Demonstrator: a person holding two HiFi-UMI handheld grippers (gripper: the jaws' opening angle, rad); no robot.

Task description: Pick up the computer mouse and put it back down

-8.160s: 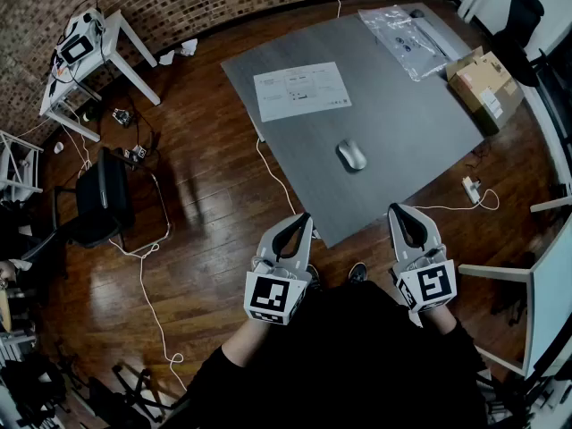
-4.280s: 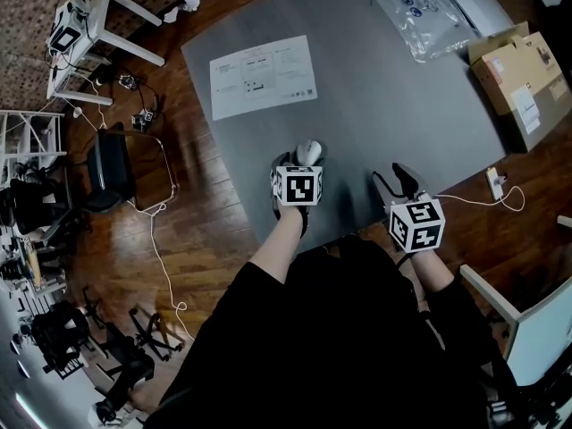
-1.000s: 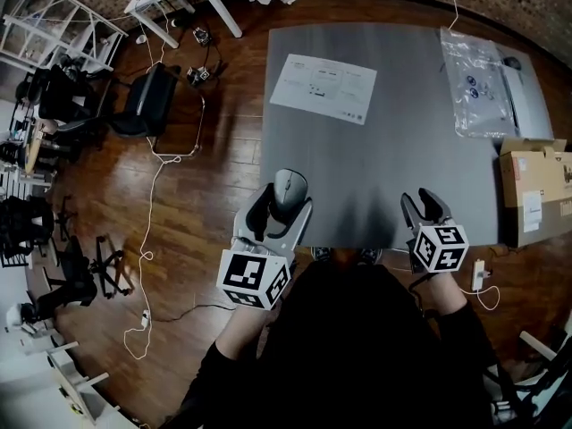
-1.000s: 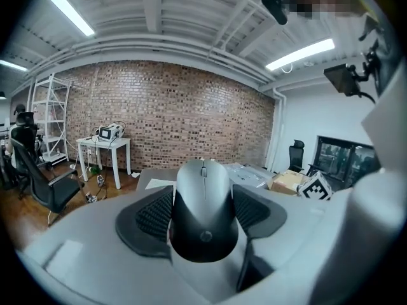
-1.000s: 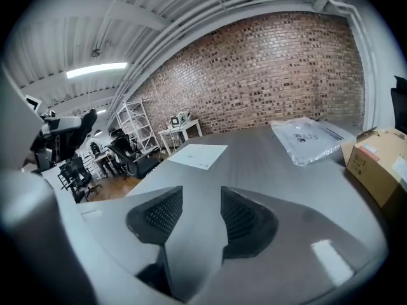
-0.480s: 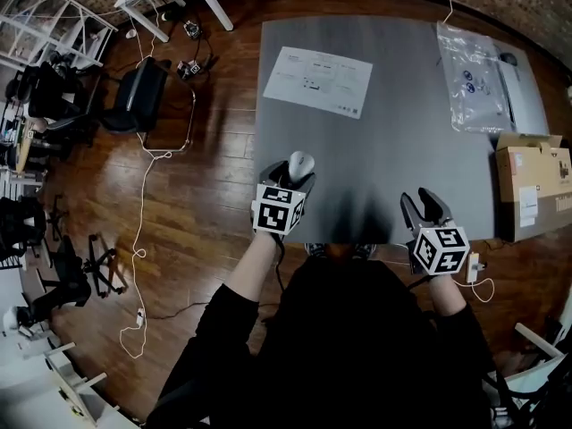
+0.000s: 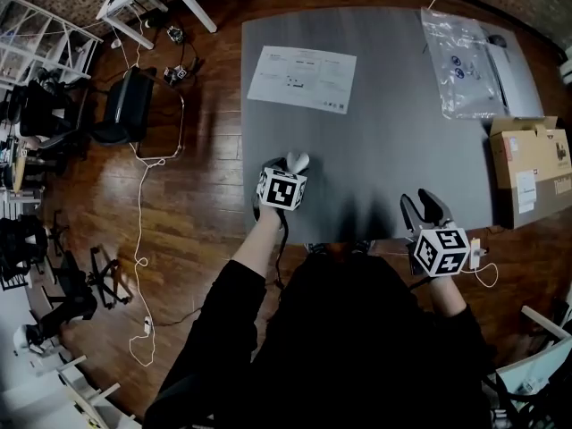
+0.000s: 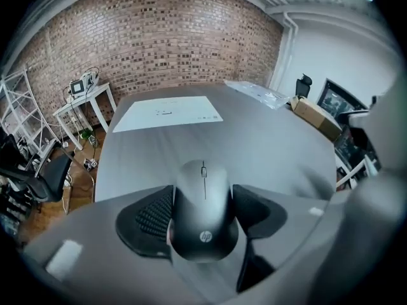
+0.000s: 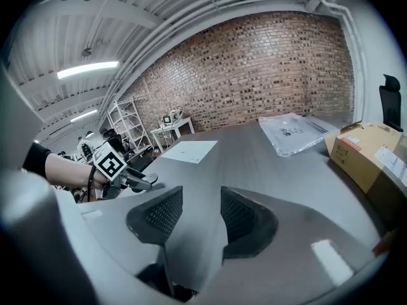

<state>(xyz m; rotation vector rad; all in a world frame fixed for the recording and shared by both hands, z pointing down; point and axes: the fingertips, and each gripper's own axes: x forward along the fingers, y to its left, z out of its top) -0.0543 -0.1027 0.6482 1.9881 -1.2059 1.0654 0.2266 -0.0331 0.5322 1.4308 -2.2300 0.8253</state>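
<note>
- One computer mouse [image 8: 203, 189] is in the scene, gripped sideways between the two pads of the left tool [image 8: 202, 210]. Its buttons face up and its nose points away across the desk [image 7: 384, 132].
- It sits low over the desk's near-left corner. No view shows whether its underside touches the surface.
- As I read it, the pick-up half is done. What is left is setting the mouse flat, if it is not down already, then spreading the jaws and drawing the tool clear.
- Two tools are in view. The left one is part-way open, clamped on the mouse's flanks. The right tool [image 9: 197, 216] has its jaws apart with nothing between them and hangs over the desk's near edge, well apart from the mouse.
- Further out on the desk lie one printed sheet [image 7: 302, 79] at the far left and one clear plastic bag [image 7: 460, 61] of small parts at the far right.
- One cardboard box [image 7: 532, 168] sits at the desk's right edge.
</note>
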